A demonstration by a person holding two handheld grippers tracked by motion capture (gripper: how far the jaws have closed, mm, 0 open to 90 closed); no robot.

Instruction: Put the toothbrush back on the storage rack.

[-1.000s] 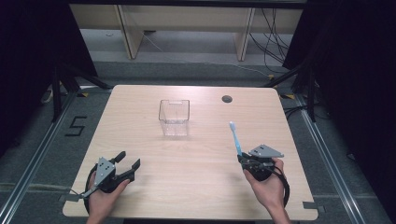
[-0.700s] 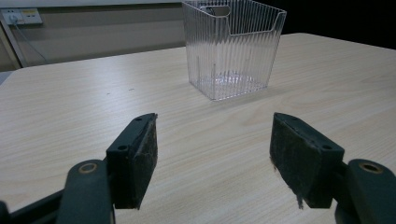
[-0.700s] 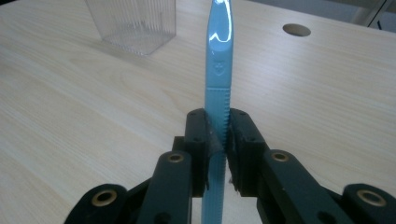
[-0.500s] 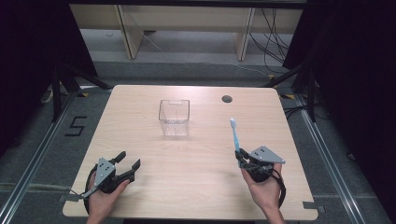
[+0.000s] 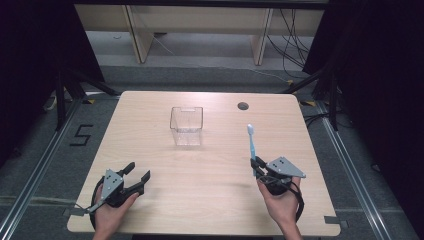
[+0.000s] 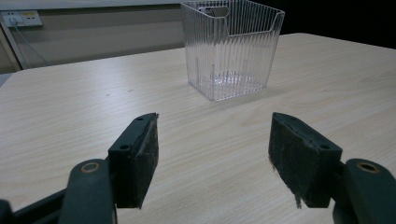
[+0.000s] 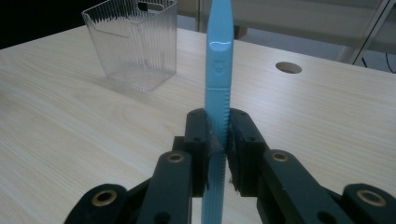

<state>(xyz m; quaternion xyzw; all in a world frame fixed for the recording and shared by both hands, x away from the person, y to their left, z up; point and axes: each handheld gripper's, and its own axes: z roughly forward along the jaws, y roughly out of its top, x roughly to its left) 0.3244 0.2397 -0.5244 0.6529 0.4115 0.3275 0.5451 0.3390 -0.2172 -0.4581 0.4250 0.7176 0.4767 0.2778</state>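
Note:
A light blue toothbrush (image 5: 251,144) with a white head stands up out of my right gripper (image 5: 257,165), which is shut on its ribbed handle (image 7: 217,93) near the table's front right. A clear ribbed plastic box (image 5: 186,125) sits empty in the middle of the table; it lies ahead of the left gripper's jaws (image 6: 231,46) and to the upper left in the right gripper view (image 7: 133,42). At the front left my left gripper (image 5: 138,176) rests low over the wood, open, with nothing between its pads (image 6: 140,156).
The light wooden table (image 5: 210,200) has a round cable hole (image 5: 243,106) at the back right. Metal floor rails run along both sides. Shelving legs and cables stand beyond the far edge.

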